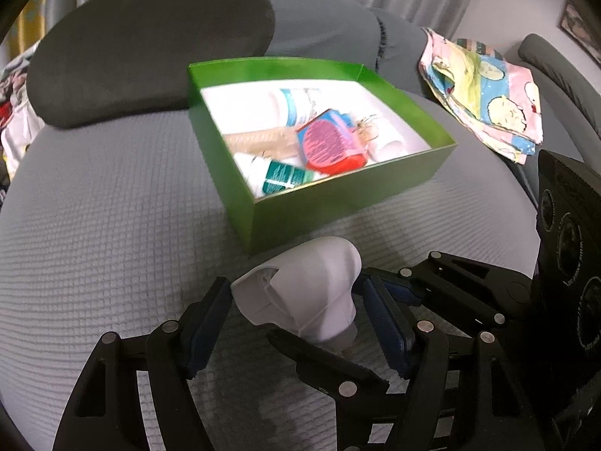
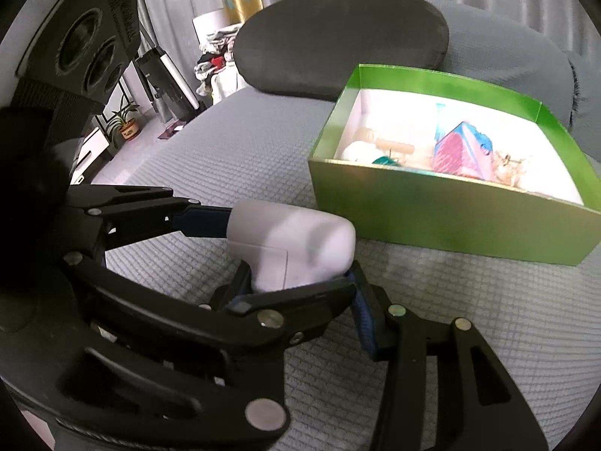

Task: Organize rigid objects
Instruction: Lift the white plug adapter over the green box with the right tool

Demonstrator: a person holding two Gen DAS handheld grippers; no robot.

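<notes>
Left gripper (image 1: 296, 302) is closed on a white plastic device (image 1: 311, 282), which is pinched across its body between the blue pads (image 1: 204, 323) and held just above the grey quilted cover (image 1: 112, 225). The right gripper (image 2: 349, 282) is pressed in against the same piece from the side; whether it is clamped cannot be told. The device is judged light, stiff and smooth-shelled, so slipping is likely; hold is best taken on the broad flat sides, not the narrow neck. Just beyond it stands the green box (image 1: 338, 206), where bottles and a pink packet (image 1: 326, 143) are already laid. A dark cushion (image 1: 150, 49) lies farther back.
</notes>
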